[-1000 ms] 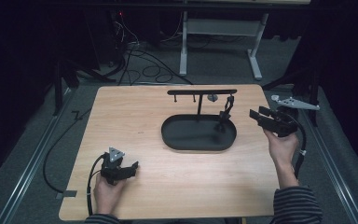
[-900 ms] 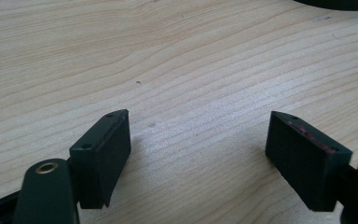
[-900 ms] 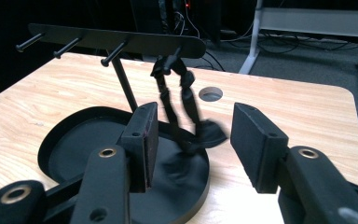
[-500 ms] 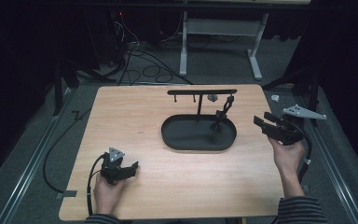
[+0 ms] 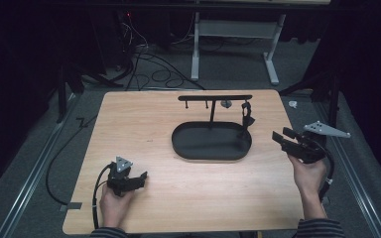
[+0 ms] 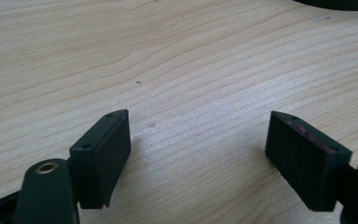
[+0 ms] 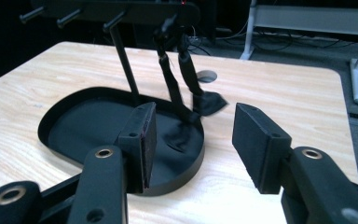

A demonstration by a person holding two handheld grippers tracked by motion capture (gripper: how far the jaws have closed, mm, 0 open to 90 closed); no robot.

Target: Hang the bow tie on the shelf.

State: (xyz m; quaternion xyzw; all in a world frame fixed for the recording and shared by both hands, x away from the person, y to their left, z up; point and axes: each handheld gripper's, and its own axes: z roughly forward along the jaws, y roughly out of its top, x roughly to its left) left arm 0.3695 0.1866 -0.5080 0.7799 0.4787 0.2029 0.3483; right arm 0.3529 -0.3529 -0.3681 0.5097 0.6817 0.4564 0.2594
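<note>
A black oval tray (image 5: 198,144) lies mid-table with a T-shaped peg stand (image 5: 213,97) rising from it. A black strap (image 5: 248,116) hangs from the stand's right end, its lower end resting on the tray. My right gripper (image 5: 279,137) is held open to the right of the tray, apart from it. In the right gripper view its jaws (image 7: 196,116) frame the strap (image 7: 177,79) and the tray (image 7: 84,126), with nothing between them. My left gripper (image 5: 140,177) rests open near the front left; its jaws (image 6: 200,123) stand wide apart over bare wood.
A small grey disc (image 5: 225,104) lies on the table behind the stand. The wooden table (image 5: 144,124) has free room left of and in front of the tray. Cables and a white desk frame (image 5: 233,29) are on the floor beyond.
My right gripper has drawn back from the stand's right end toward the person and slightly lower. The left gripper has stayed put.
</note>
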